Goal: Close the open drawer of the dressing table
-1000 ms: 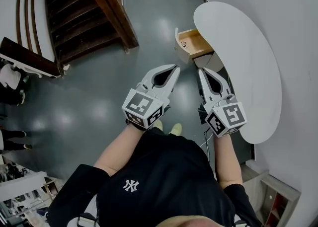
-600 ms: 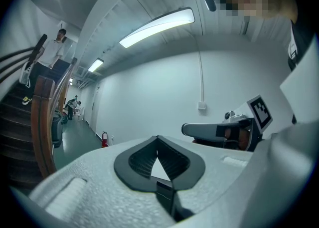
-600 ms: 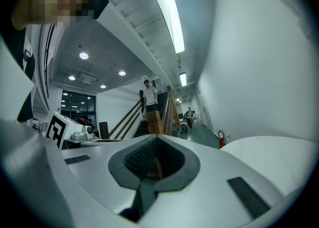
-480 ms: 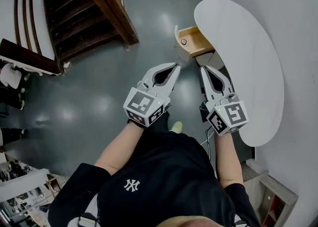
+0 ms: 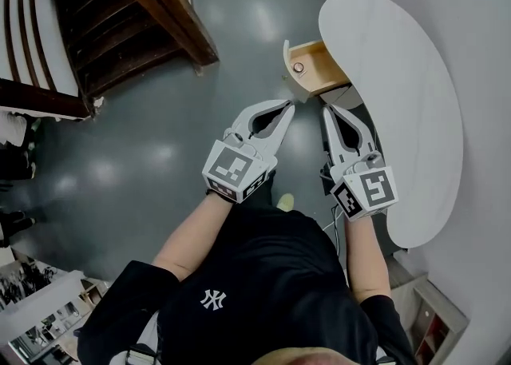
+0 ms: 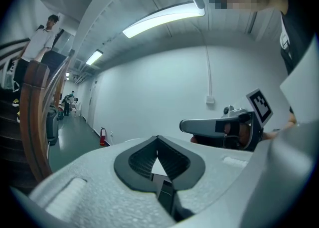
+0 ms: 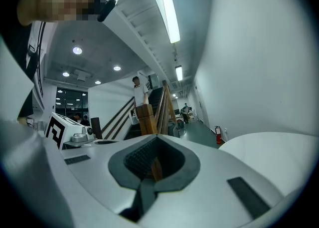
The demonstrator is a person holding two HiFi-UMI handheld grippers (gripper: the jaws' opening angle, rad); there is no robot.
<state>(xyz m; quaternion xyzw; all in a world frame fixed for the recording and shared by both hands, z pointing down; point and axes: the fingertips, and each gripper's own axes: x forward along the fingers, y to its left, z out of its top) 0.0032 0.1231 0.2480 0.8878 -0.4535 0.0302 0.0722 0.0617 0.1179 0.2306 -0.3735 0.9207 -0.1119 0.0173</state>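
The dressing table has a white oval top (image 5: 403, 92) along the right wall. Its drawer (image 5: 326, 68) stands pulled out to the left, showing a wooden inside and a white front with a round knob (image 5: 298, 68). My left gripper (image 5: 288, 107) is shut and empty, its tips just below the drawer front. My right gripper (image 5: 326, 110) is also shut and empty, beside the table's edge under the drawer. In the left gripper view the shut jaws (image 6: 157, 138) point at the white wall, with the right gripper (image 6: 219, 126) alongside. The right gripper view shows shut jaws (image 7: 157, 137) and the table top (image 7: 271, 154).
A dark wooden staircase (image 5: 148, 24) rises at the upper left over a grey floor (image 5: 160, 156). A person stands on the stairs (image 7: 138, 90). A red fire extinguisher (image 6: 102, 136) stands by the far wall. A white wall runs behind the table (image 5: 487, 52).
Both grippers have moved forward together toward the open drawer, and their tips are now closer to its front. Both stayed shut.
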